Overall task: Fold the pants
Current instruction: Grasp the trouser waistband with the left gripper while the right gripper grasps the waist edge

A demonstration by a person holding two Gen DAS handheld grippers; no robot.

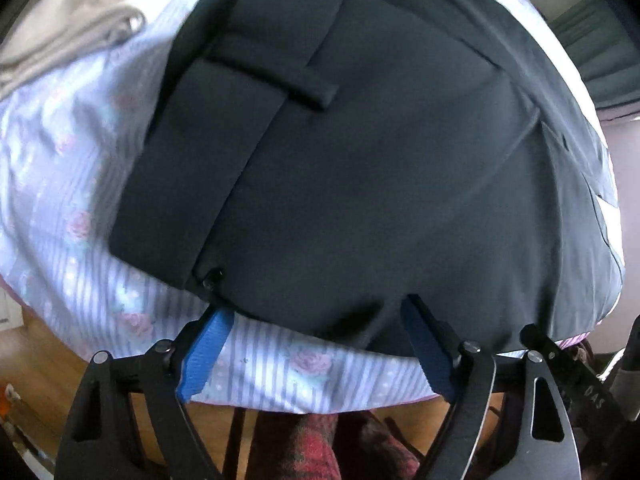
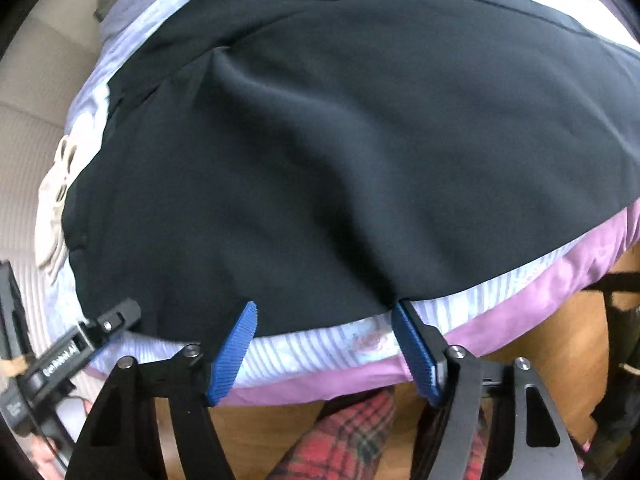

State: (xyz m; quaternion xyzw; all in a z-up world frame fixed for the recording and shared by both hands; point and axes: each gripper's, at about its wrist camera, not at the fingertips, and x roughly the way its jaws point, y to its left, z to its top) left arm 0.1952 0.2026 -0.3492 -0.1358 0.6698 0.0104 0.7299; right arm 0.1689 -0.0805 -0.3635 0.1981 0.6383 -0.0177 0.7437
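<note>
Black pants (image 1: 360,152) lie spread on a bed with a striped floral sheet (image 1: 68,208). In the left wrist view the waistband with a belt loop (image 1: 280,84) and a small button (image 1: 210,280) lies at the left. My left gripper (image 1: 316,312) is open, its blue fingertips (image 1: 208,352) at the near hem, empty. In the right wrist view the pants (image 2: 360,160) show soft wrinkles. My right gripper (image 2: 324,316) is open at the near edge of the cloth, holding nothing.
A pink sheet border (image 2: 520,312) runs along the bed's near edge. Wooden floor (image 2: 540,360) and red plaid trousers (image 2: 344,440) of the person lie below. A beige cloth (image 1: 80,20) sits at the far left. The left gripper's body (image 2: 72,352) shows in the right wrist view.
</note>
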